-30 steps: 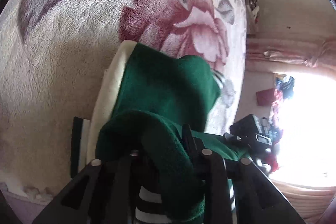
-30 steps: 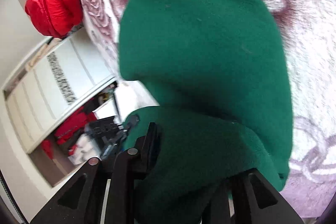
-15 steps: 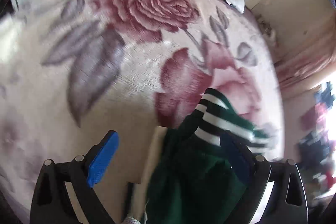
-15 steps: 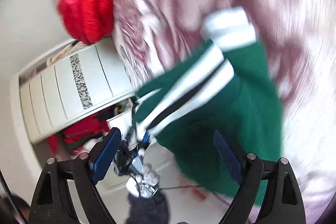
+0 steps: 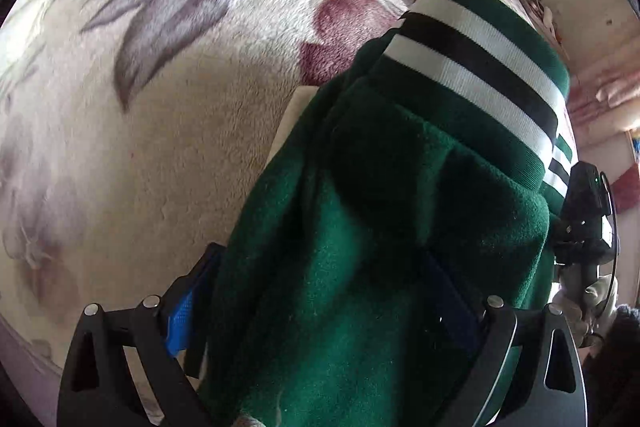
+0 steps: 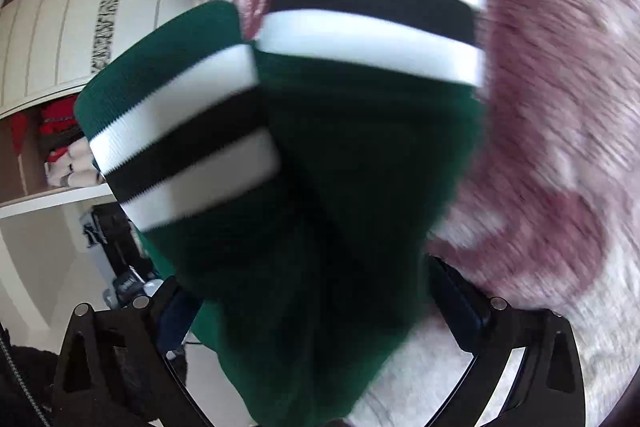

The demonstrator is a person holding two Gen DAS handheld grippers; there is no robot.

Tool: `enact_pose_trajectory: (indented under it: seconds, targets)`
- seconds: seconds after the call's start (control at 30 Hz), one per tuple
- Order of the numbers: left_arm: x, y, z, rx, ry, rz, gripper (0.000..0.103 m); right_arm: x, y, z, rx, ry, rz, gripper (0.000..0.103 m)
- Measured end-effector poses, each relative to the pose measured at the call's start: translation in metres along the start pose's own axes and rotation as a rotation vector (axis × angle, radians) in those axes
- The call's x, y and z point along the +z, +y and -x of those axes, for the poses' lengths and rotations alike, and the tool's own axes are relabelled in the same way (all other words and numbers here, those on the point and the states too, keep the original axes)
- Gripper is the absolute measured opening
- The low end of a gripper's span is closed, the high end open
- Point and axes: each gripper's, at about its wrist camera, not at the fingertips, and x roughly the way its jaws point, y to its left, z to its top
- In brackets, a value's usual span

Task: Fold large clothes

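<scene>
Left wrist: both grippers' fingers (image 5: 188,311) wide, green garment (image 5: 360,267) between; blanket (image 5: 140,147) bare leftward.

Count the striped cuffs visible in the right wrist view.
2. One striped cuff lies at the left, over the cupboard side; the other sits higher, over the floral blanket. Folds may hide more.

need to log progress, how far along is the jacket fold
Done: the green jacket lies bunched on the floral blanket, its striped cuffs side by side. In hand: nothing gripped; the left gripper and right gripper have just been opening, jaws wide around the fabric. Left: flattening the lumpy bundle.
</scene>
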Motion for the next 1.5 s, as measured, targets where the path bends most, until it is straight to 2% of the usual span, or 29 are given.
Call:
enact_pose_trajectory:
  seconds: [0.1,0.13,0.17,0.23,0.27,0.3,0.4,0.47,0.53,0.6,0.63,0.67,0.73,0.77,0.87,0.9,1.0,1.1,1.17,1.3,1.37,1.43,1.47,1.5]
  targets:
    - [-0.001,0.003,0.002,0.022,-0.013,-0.005,0.099,0.007,0.015,-0.016,-0.073,-0.022,0.000,0.102]
    - [-0.002,0.004,0.003,0.035,-0.019,-0.005,0.099,0.006,0.018,-0.015,-0.085,-0.041,-0.019,0.091]
    - [-0.001,0.005,0.006,0.037,-0.019,-0.005,0.099,0.002,0.018,-0.009,-0.080,-0.075,-0.057,0.066]
    - [-0.003,0.007,0.016,0.015,-0.031,-0.005,0.099,-0.019,0.011,0.013,-0.008,-0.184,-0.194,0.046]
    - [-0.006,0.008,0.028,0.010,-0.057,-0.008,0.099,-0.038,0.007,0.025,0.040,-0.250,-0.263,0.042]
    - [-0.009,0.010,0.042,0.014,-0.078,-0.016,0.099,-0.058,0.003,0.033,0.079,-0.313,-0.329,0.041]
    - [-0.023,0.021,0.075,0.063,-0.131,-0.025,0.099,-0.161,-0.018,0.038,0.308,-0.543,-0.683,0.039]
    - [-0.044,0.038,0.096,0.139,-0.150,-0.026,0.099,-0.234,-0.020,0.030,0.356,-0.654,-0.840,0.039]
    - [-0.064,0.058,0.103,0.191,-0.140,-0.009,0.099,-0.289,-0.024,0.011,0.407,-0.658,-0.973,0.039]
    - [-0.096,0.089,0.096,0.254,-0.095,0.024,0.099,-0.324,-0.028,-0.005,0.392,-0.612,-1.031,0.045]
    - [-0.107,0.098,0.092,0.282,-0.078,0.031,0.099,-0.337,-0.031,-0.009,0.388,-0.599,-1.036,0.050]
    - [-0.125,0.114,0.080,0.310,-0.044,0.038,0.099,-0.339,-0.031,-0.008,0.354,-0.583,-1.019,0.063]
    - [-0.145,0.132,0.058,0.358,0.006,0.044,0.099,-0.339,-0.030,0.009,0.248,-0.530,-0.983,0.078]
    - [-0.158,0.143,0.040,0.368,0.045,0.050,0.099,-0.337,-0.028,0.021,0.221,-0.510,-0.954,0.078]
    - [-0.182,0.162,0.010,0.340,0.082,0.096,0.099,-0.333,-0.015,0.055,0.123,-0.457,-0.876,0.078]
    - [-0.183,0.164,0.007,0.328,0.060,0.107,0.103,-0.332,-0.008,0.069,0.089,-0.448,-0.849,0.078]
    - [-0.181,0.163,0.006,0.326,0.019,0.104,0.103,-0.324,0.012,0.121,-0.033,-0.424,-0.743,0.079]
    - [-0.182,0.161,0.005,0.330,-0.035,0.100,0.103,-0.283,0.061,0.130,-0.170,-0.421,-0.586,0.079]
    - [-0.180,0.160,0.004,0.333,-0.052,0.101,0.103,-0.256,0.092,0.137,-0.284,-0.453,-0.471,0.079]
    - [-0.172,0.161,0.003,0.321,-0.012,0.100,0.103,-0.200,0.127,0.123,-0.416,-0.495,-0.248,0.079]
    - [-0.163,0.163,0.003,0.310,0.017,0.103,0.103,-0.166,0.133,0.104,-0.468,-0.458,-0.159,0.079]
    - [-0.160,0.162,0.009,0.286,0.032,0.112,0.103,-0.119,0.137,0.060,-0.462,-0.337,-0.130,0.079]
    - [-0.158,0.162,0.017,0.254,0.025,0.123,0.103,-0.105,0.128,0.041,-0.435,-0.221,-0.152,0.077]
    - [-0.151,0.164,0.022,0.233,0.019,0.127,0.103,-0.094,0.126,0.027,-0.406,-0.163,-0.169,0.065]
